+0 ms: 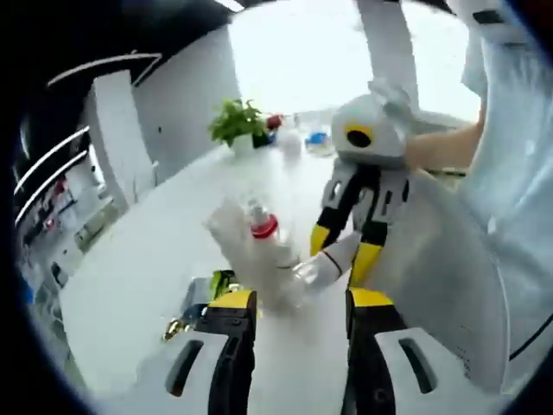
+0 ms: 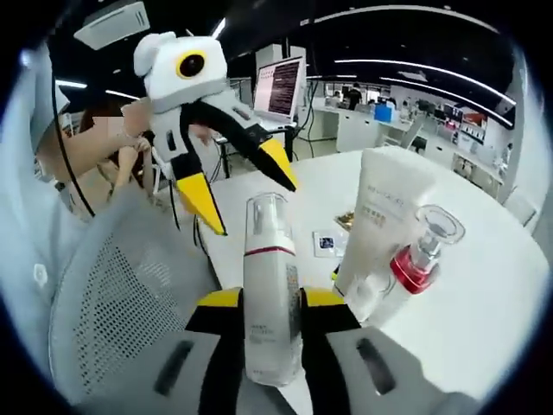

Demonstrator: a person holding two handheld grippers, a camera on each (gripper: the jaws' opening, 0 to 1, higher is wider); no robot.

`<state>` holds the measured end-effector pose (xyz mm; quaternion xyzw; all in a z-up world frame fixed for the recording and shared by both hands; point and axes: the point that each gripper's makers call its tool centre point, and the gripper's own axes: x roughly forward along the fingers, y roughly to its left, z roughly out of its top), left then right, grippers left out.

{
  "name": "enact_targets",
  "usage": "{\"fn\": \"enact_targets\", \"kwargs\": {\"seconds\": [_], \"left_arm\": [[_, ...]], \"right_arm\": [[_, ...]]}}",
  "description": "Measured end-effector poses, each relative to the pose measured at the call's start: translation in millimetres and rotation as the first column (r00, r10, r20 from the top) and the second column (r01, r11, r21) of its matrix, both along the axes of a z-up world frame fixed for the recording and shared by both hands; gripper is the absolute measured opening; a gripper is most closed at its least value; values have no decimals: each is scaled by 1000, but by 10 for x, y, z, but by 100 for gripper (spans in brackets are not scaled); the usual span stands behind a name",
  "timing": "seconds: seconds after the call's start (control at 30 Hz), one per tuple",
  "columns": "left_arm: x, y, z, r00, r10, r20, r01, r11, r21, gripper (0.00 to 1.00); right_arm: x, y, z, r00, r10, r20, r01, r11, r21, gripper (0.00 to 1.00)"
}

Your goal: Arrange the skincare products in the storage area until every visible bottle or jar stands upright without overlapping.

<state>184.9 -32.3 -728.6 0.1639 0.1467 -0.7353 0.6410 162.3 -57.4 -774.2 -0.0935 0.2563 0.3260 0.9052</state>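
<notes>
risk sits mostly with the pump bottle [image 2: 270,290] clamped between the jaws of the right gripper [image 2: 270,304]: it is tall, clear-capped with a red band, and held low on its body, so it could swing or slip as it is set down on the table [image 2: 484,285]. just beside it stand a white tube [image 2: 386,220] and a small bottle with a red collar [image 2: 421,259], close enough that a careless lowering could knock either over, and the tube, being tall and narrow, looks the likelier to topple. the left gripper [image 2: 246,194] hangs above the bottle with its yellow-tipped jaws spread wide and empty, apart from the cap but near enough to clip it on a hasty move. in the left gripper view the same cluster is blurred; the red-collared bottle [image 1: 263,226] can be made out, with the right gripper [image 1: 344,251] beyond it, and something green and gold [image 1: 200,304] lies flat on the table by the left jaw, possibly a sachet or fallen product, though the blur hides what it is. if it counts as a product, setting the bottle down on or against it would leave things overlapping. a grey mesh chair back [image 2: 121,303] crowds the near edge, so a bottle placed too close to that side could go off the table.
</notes>
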Motion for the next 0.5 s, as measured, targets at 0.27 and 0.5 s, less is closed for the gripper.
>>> {"fn": "enact_targets", "kwargs": {"seconds": [0.27, 0.5], "left_arm": [[-56, -79, 145, 993, -28, -115, 10, 988, -154, 44], [-200, -171, 283, 981, -123, -152, 86, 970, -226, 35]], "right_arm": [[47, 81, 330, 995, -8, 95, -9, 984, 179, 24], [-7, 278, 582, 989, 42, 144, -91, 934, 346, 24]]}}
